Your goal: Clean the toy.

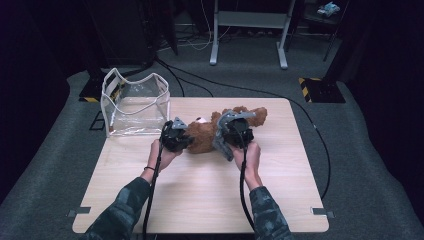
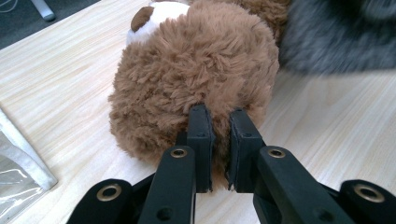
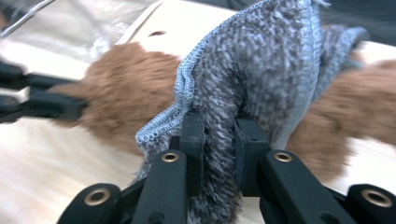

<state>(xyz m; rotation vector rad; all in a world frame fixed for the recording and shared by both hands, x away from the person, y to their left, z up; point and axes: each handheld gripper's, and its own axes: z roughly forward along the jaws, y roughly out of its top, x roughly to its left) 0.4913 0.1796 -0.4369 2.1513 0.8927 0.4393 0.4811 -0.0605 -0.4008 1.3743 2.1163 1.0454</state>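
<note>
While our left gripper [image 2: 217, 149] pinches the brown fur of the teddy bear [image 2: 196, 74], fingers nearly together on a tuft, our right gripper [image 3: 219, 154] has its fingers clamped on a fold of grey cloth [image 3: 261, 60] draped over the bear. Bear lies mid-table [image 1: 200, 200], toward the far edge, just right of the clear bag [image 1: 135, 102]. We judge the step in hand to be peeling the cloth off the bear while pinning it down. Next move likely calls for a steady lift on the right and a firm hold on the left. Open room lies toward us and to the right; the bag crowds the left.
</note>
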